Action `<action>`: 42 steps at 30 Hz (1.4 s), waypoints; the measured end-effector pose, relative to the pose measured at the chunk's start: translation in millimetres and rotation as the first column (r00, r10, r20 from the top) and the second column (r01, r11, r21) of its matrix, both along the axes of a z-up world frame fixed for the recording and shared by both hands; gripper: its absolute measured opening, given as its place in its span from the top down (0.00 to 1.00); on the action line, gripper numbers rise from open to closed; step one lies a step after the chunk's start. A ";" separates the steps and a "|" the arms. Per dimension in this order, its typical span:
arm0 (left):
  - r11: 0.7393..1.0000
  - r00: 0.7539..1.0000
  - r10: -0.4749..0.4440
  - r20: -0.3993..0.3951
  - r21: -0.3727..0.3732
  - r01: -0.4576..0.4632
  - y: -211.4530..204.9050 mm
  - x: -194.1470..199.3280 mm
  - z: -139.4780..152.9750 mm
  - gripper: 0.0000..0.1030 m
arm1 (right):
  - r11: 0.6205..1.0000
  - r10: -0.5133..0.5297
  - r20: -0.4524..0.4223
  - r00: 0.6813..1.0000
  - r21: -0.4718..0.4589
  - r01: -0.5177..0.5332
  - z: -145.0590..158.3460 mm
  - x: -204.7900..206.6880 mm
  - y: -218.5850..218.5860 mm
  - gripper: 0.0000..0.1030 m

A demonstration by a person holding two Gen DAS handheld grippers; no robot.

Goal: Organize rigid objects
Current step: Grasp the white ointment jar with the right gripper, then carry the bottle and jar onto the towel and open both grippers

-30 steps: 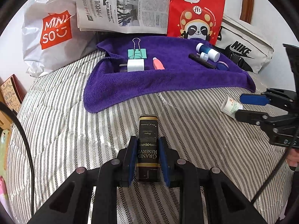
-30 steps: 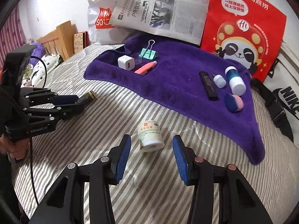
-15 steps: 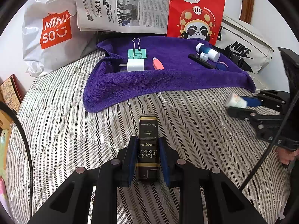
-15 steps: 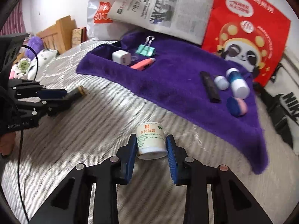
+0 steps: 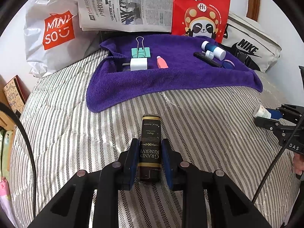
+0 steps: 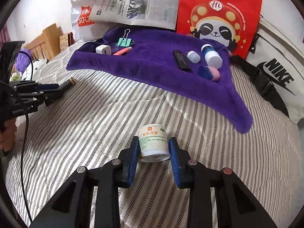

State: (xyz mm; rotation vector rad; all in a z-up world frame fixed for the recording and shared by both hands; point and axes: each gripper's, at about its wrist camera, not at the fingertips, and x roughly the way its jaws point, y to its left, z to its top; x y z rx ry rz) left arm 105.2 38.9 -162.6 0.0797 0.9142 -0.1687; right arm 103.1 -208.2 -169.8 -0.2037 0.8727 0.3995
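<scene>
Left gripper (image 5: 150, 157) clamped on dark labelled bottle (image 5: 150, 142); right gripper (image 6: 153, 152) clamped on white ointment jar (image 6: 153, 142). Ahead of both, purple towel (image 5: 171, 79) bearing binder clip (image 5: 141, 52), white charger (image 5: 138, 64), pink tube (image 5: 162, 62), capped bottles. Bare striped bed (image 6: 95, 123) between gripper and towel edge. Wooden headboard (image 6: 43, 39) seen only from right wrist.

Readable words on bags, a bottle and a gripper

Upper left, the white plastic bag (image 5: 51, 38) reads "MINI SO"; at right, the white bag (image 5: 252, 43) says "NIKE". The dark bottle (image 5: 150, 148) at lower centre bears "GRAND RESERVE" upside down. The red bag (image 5: 199, 9) shows "Hi". The right gripper (image 5: 266, 116) body reads "DAS".
</scene>
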 end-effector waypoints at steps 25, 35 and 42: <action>0.999 0.997 0.043 -0.060 -0.022 -0.044 4.6 6.6 25.7 0.78 | 0.996 0.009 0.045 0.999 0.087 -0.013 42.4 -4.1 -26.9 0.70; 0.998 0.999 0.019 -0.041 -0.060 -0.022 -0.7 19.6 53.4 0.78 | 0.992 0.008 0.052 0.999 0.126 -0.014 61.1 16.1 -27.3 0.70; 0.997 1.000 -0.011 -0.018 -0.074 0.010 -14.8 49.1 70.4 0.78 | 0.991 -0.005 0.045 0.999 0.136 -0.001 72.1 49.0 -29.2 0.70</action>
